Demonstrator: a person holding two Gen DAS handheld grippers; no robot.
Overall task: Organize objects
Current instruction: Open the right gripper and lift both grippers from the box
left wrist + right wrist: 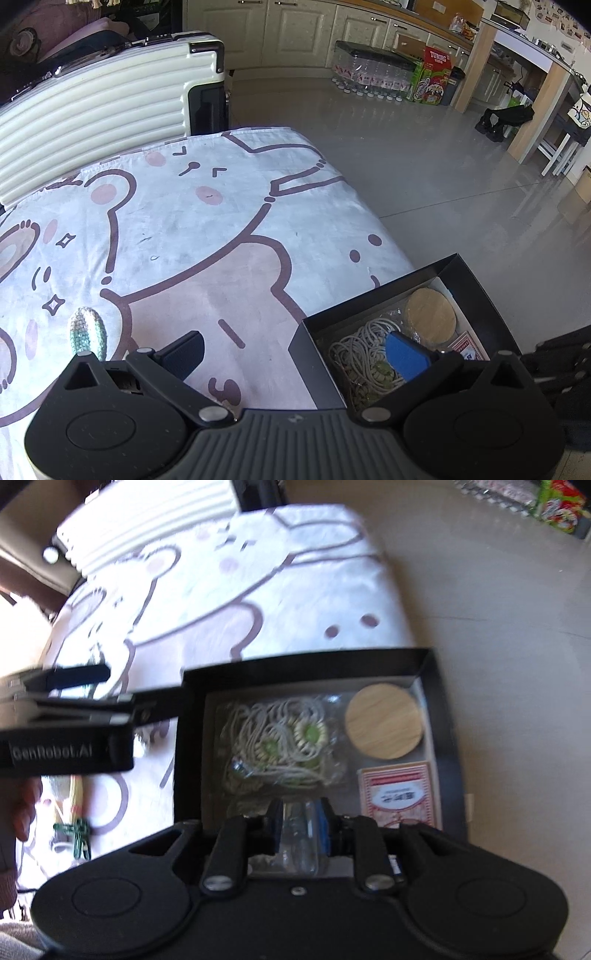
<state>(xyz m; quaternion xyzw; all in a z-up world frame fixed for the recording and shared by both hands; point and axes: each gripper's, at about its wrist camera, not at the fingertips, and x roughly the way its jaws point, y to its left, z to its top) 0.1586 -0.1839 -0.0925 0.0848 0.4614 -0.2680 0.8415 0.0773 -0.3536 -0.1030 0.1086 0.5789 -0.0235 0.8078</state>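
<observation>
Left wrist view: looks forward and steeply down across the cartoon-print cloth (207,236) toward the white suitcase (92,122) and kitchen floor. Right wrist view: steeper, close above the black box (439,709), blurred. Both views share the box, its wooden disc (430,314) (384,722) and cord bundle (364,350) (273,738), plus cloth and suitcase.

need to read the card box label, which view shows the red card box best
Right wrist view: the red card box lies almost fully visible in the black box. Left wrist view shows only its corner.
</observation>
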